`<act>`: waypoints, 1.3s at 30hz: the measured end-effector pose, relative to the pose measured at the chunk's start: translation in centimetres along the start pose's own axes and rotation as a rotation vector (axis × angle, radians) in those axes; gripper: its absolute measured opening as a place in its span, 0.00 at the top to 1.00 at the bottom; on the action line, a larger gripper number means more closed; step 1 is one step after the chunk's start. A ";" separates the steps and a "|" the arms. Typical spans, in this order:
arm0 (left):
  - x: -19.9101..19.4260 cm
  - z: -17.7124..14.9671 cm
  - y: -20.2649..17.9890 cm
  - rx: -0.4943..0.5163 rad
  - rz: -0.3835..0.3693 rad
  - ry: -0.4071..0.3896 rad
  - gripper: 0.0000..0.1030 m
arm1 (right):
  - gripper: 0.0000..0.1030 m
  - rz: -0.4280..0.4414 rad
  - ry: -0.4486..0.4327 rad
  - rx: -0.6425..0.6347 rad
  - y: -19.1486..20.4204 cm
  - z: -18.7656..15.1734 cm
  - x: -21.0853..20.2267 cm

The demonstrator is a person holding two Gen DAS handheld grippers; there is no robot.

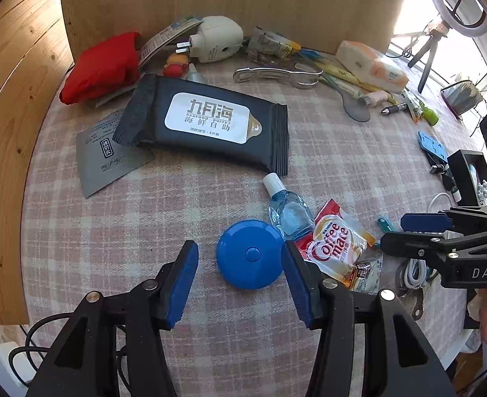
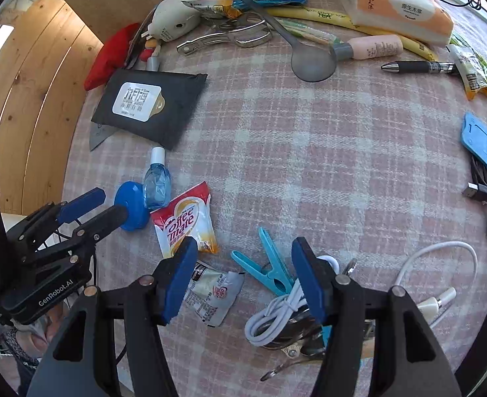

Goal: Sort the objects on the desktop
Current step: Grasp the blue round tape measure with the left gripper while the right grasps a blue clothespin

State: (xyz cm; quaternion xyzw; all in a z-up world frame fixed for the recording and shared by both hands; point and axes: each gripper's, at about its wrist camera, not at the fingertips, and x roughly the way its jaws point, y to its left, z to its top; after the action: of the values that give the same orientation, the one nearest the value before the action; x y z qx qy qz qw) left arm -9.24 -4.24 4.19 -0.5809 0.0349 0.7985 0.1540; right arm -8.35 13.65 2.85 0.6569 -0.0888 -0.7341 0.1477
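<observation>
Blue pads of the left tongs [image 1: 240,281] stand wide at the bottom of the left wrist view, flanking the round blue tape measure [image 1: 250,254] without touching it; closing squarely across its rim should avoid snagging the eye-drop bottle [image 1: 288,213] and Coffee-mate sachet [image 1: 337,243] just beside it. The right tongs [image 2: 243,278] hang wide and empty over a turquoise clothespin [image 2: 269,264], and open plaid tabletop [image 2: 309,152] fills mid-frame.
</observation>
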 end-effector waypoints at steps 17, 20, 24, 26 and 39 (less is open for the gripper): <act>1.8 0.3 -1.8 0.130 0.066 0.022 0.42 | 0.54 -0.199 -0.046 -0.144 1.0 -1.6 0.9; 1.8 -0.1 -2.1 0.147 0.062 0.028 0.42 | 0.57 -0.193 -0.028 -0.177 1.7 -1.9 1.0; 2.4 -0.8 -2.2 0.149 0.075 0.035 0.42 | 0.61 -0.231 -0.031 -0.253 2.3 -2.6 1.3; 2.5 -0.9 -1.8 0.134 0.075 0.024 0.43 | 0.63 -0.238 -0.036 -0.260 2.2 -2.5 1.2; 1.7 -2.3 0.3 -0.033 0.095 -0.059 0.54 | 0.80 -0.168 -0.179 -0.120 -2.2 -1.6 -0.8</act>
State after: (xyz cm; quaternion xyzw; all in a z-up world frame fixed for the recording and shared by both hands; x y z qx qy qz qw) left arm -7.73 -4.73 1.79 -0.5575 0.0449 0.8220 0.1071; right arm -6.92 16.05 2.73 0.5837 -0.0020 -0.8036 0.1162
